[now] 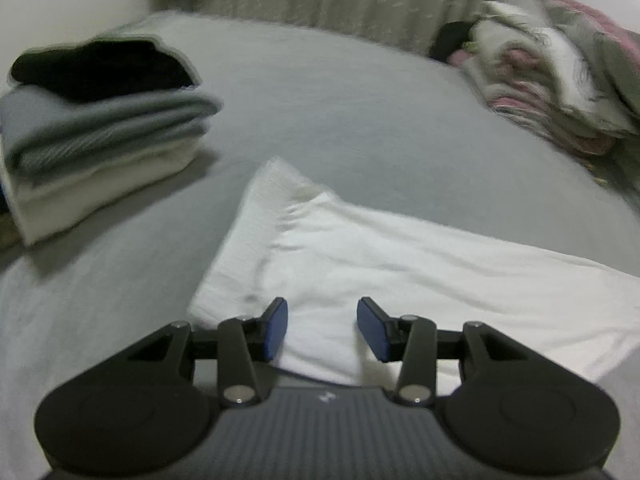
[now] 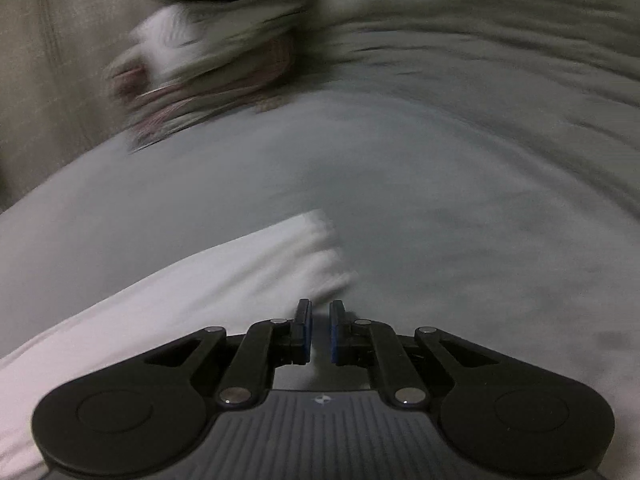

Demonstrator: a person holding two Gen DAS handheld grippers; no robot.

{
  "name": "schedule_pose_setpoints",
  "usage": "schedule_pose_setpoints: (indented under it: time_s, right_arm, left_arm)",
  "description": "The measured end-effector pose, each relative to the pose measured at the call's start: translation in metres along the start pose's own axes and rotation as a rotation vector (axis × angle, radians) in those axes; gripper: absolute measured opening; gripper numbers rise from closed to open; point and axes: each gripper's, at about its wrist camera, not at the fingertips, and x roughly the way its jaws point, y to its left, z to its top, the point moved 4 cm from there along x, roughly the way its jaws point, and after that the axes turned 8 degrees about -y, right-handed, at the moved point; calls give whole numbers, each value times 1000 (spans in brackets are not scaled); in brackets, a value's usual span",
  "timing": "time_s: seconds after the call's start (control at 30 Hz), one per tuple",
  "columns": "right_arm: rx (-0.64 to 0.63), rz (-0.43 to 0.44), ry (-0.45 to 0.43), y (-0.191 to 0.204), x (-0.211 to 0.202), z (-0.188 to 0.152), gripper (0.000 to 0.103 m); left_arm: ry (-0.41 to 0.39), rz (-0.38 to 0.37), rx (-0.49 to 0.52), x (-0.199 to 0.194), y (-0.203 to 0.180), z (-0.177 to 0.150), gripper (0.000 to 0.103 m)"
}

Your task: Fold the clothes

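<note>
A white garment lies partly folded on the grey bed sheet, one corner pointing away from me. My left gripper hovers over its near edge, its jaws open and nothing between the blue pads. In the right wrist view the same white garment reaches in from the left and ends in a blurred edge. My right gripper is at that edge over the sheet, its jaws shut with only a thin slit and no cloth between them. That view is smeared by motion.
A stack of folded clothes, grey and white with a black piece on top, sits at the left of the bed. A heap of pink-patterned bedding lies at the far right, seen also as bedding. A rumpled blanket lies behind.
</note>
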Motion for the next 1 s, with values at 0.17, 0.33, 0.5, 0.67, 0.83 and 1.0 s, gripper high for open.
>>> schedule_pose_setpoints:
  time_s: [0.17,0.33,0.5,0.67,0.83,1.0]
  right_arm:
    - [18,-12,-24,10,-10,3,13]
    - [-97,111,-47,71,-23,-3,14]
    - [-287,241,-24,138,-37,-34,14]
    - [-460,330,34,183,-42,-67,21]
    - [-507,301,38,171,-32,-70,22]
    - [-468,238,-22,132,-15,-55,23]
  left_arm:
    - [-58,-156,102,-20,-36,-1,41]
    - [-50,-278,192,-24,-73,-20,39]
    - [-27,-375,278,-27,-106,-41,32]
    - [65,-379,355,-17,-119,-64,27]
    - [106,-392,348,-18,-116,-66,27]
    - [108,-389,352,-15,-113,-66,27]
